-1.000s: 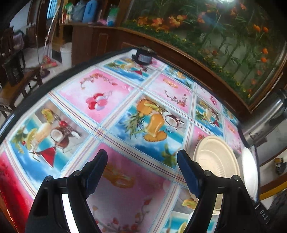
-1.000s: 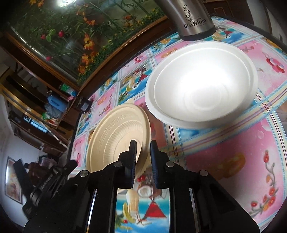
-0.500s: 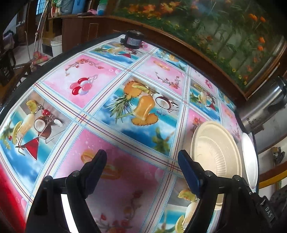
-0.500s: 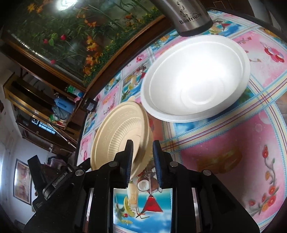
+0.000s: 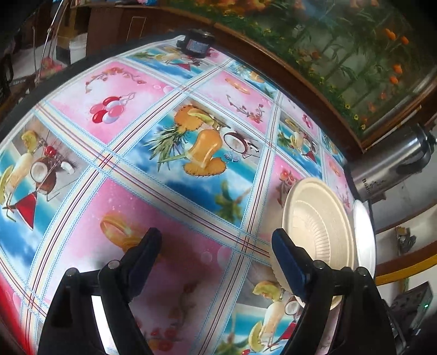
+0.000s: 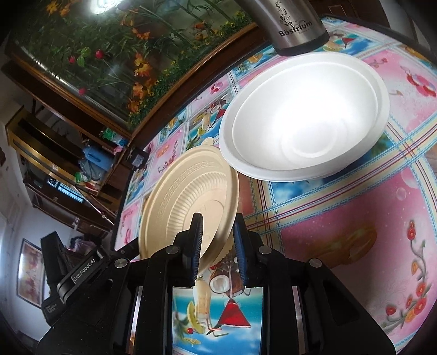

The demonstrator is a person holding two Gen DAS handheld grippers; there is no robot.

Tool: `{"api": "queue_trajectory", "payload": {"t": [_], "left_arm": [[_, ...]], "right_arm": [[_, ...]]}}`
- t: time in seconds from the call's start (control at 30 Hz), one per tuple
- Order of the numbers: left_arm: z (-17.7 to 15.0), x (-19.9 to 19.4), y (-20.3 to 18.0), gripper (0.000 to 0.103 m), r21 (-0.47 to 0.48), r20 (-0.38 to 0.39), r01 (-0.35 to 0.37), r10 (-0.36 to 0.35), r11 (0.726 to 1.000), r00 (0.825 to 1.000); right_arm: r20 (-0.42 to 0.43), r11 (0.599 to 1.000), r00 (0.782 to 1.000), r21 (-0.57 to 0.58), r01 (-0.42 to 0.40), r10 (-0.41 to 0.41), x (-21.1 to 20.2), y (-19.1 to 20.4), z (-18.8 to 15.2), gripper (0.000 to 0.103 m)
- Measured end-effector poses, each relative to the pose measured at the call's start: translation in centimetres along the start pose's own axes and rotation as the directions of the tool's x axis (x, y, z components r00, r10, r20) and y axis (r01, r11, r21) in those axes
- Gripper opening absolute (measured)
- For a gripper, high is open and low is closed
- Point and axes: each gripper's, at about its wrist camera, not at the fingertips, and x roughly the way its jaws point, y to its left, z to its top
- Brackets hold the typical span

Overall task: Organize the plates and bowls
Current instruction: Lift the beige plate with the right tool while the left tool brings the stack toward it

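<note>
My right gripper [image 6: 217, 237] is shut on the near rim of a beige paper plate [image 6: 188, 196] and holds it tilted up off the table. The plate also shows in the left wrist view [image 5: 319, 229], just right of my left gripper [image 5: 215, 245], which is open and empty over the tablecloth. A stack of white bowls [image 6: 306, 117] sits on the table just beyond the plate; its edge shows in the left wrist view [image 5: 364, 237].
A steel flask [image 6: 289, 24] stands behind the bowls, also in the left wrist view [image 5: 393, 166]. A small dark jar [image 5: 195, 45] sits at the table's far edge. A wooden-framed glass cabinet [image 5: 327, 54] runs along the far side. The table carries a fruit-print cloth [image 5: 153, 131].
The right gripper has lifted the beige plate and tilted it more upright. The left gripper has moved slightly closer to the plate, still open.
</note>
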Motion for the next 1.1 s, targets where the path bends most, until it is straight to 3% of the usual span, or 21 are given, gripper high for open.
{"api": "queue_trajectory", "payload": {"t": [0.2, 0.3, 0.43, 0.8, 1.1], "left_arm": [[0.1, 0.0, 0.3, 0.083, -0.029, -0.030, 0.035, -0.036, 0.999, 0.999], [0.4, 0.0, 1.0, 0.083, -0.084, -0.048, 0.105, -0.109, 0.991, 0.993], [0.5, 0.1, 2.2, 0.083, -0.189, -0.056, 0.224, -0.238, 0.956, 0.970], [-0.3, 1.0, -0.8, 0.083, -0.097, -0.076, 0.230, -0.237, 0.968, 0.968], [-1.2, 0.7, -2.8, 0.081, 0.030, 0.005, 0.131, -0.131, 0.991, 0.991]], "right_arm": [[-0.018, 0.999, 1.000, 0.026, -0.021, 0.021, 0.1, -0.4, 0.0, 0.023], [-0.022, 0.999, 0.999, 0.039, -0.029, 0.029, 0.2, -0.6, 0.0, 0.023], [-0.027, 0.998, 0.999, 0.050, -0.030, 0.031, 0.2, -1.1, -0.1, 0.023], [-0.041, 0.998, 0.999, 0.051, -0.031, 0.034, 0.4, -1.1, -0.3, 0.023], [-0.031, 0.997, 0.999, 0.066, -0.031, 0.033, 0.2, -1.5, 0.0, 0.025]]}}
